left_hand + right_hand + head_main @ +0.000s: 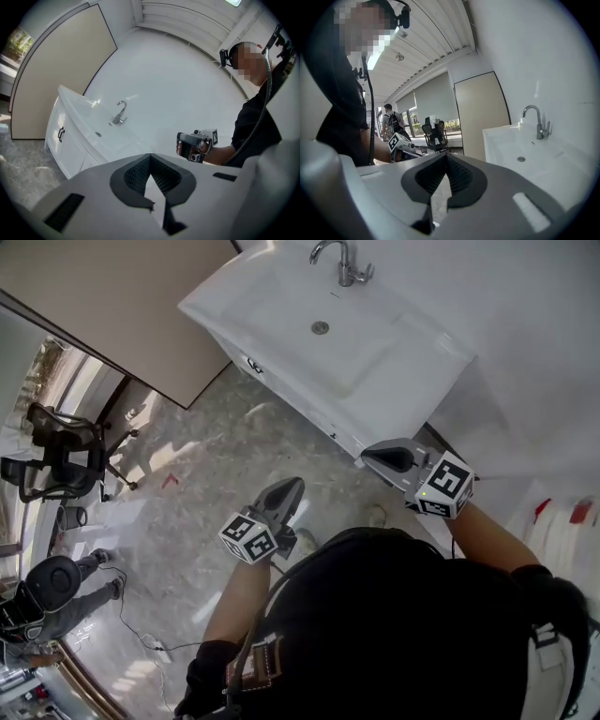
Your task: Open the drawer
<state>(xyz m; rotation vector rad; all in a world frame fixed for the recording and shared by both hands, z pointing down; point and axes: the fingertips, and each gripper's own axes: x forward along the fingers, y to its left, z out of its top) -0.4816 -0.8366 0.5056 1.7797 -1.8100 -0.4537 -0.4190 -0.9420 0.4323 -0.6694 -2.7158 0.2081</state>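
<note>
Left hand-held gripper [295, 486] and right hand-held gripper [370, 457]: both closed, empty.
I see the cabinet handle [253, 364] up-frame of both; left looks nearer.

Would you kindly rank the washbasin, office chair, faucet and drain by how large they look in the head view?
1. washbasin
2. office chair
3. faucet
4. drain
The chair stands on the floor, farther from the camera, so it likely looks smaller than it really is.
</note>
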